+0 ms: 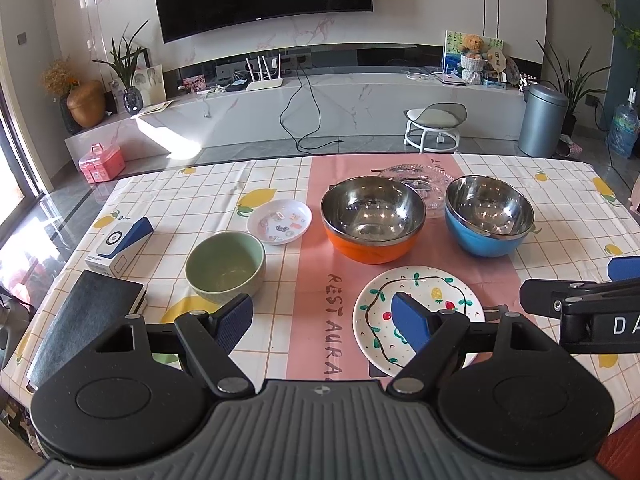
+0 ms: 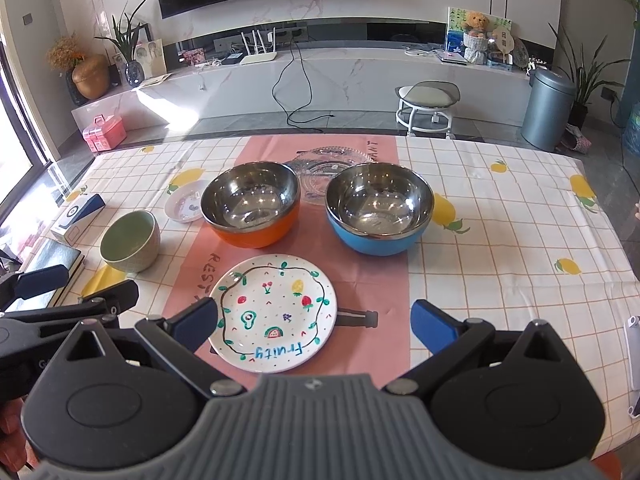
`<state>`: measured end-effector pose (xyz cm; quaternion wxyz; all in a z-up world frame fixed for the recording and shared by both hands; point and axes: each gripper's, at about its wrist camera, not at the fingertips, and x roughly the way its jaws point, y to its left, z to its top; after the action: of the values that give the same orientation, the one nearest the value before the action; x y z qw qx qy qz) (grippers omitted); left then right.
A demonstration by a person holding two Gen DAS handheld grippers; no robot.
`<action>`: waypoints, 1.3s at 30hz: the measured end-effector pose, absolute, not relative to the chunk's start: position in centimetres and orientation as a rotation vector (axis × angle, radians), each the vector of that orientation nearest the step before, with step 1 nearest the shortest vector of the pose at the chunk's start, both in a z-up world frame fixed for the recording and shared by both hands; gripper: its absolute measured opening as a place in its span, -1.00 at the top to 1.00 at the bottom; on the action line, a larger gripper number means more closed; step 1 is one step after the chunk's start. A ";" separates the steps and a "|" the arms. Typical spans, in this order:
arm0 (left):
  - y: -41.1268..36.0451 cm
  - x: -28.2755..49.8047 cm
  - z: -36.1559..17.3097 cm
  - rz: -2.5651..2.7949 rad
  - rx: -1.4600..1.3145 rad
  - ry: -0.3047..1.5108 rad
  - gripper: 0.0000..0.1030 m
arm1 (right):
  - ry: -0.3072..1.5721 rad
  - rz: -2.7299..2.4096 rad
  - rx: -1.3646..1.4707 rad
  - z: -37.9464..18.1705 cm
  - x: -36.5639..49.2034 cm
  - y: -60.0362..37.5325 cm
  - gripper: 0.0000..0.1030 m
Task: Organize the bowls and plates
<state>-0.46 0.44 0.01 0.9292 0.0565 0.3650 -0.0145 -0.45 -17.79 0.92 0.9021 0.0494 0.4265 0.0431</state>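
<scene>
On the table stand an orange steel bowl (image 1: 372, 220) (image 2: 251, 204), a blue steel bowl (image 1: 489, 216) (image 2: 379, 210) and a green ceramic bowl (image 1: 226, 266) (image 2: 130, 246). A fruit-painted white plate (image 1: 416, 312) (image 2: 274, 312) lies nearest me. A small white patterned dish (image 1: 279, 221) (image 2: 185, 202) and a clear glass plate (image 1: 428, 182) (image 2: 320, 172) lie further back. My left gripper (image 1: 324, 324) is open and empty above the table, between the green bowl and the painted plate. My right gripper (image 2: 316, 328) is open and empty, over the painted plate's near right edge.
A blue-and-white box (image 1: 120, 246) (image 2: 78, 214) and a black book (image 1: 90, 308) (image 2: 52, 260) lie at the table's left. The right gripper's arm (image 1: 584, 304) shows at the right edge of the left wrist view. The checked tablecloth (image 2: 520, 240) is bare on the right.
</scene>
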 end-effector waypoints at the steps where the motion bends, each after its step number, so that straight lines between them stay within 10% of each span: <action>1: 0.4 -0.5 0.0 -0.030 0.115 0.747 -0.80 | 0.882 0.089 0.102 0.9 -0.5 -17.8 -0.95; 39: 0.4 -0.8 0.7 -0.035 0.105 0.734 -0.80 | 0.902 0.081 0.090 0.5 -0.5 -17.8 -0.95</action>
<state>-0.77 0.42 0.69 0.9319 0.0512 0.3586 -0.0172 -0.47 -17.82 0.52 0.8983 0.0435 0.4354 0.0394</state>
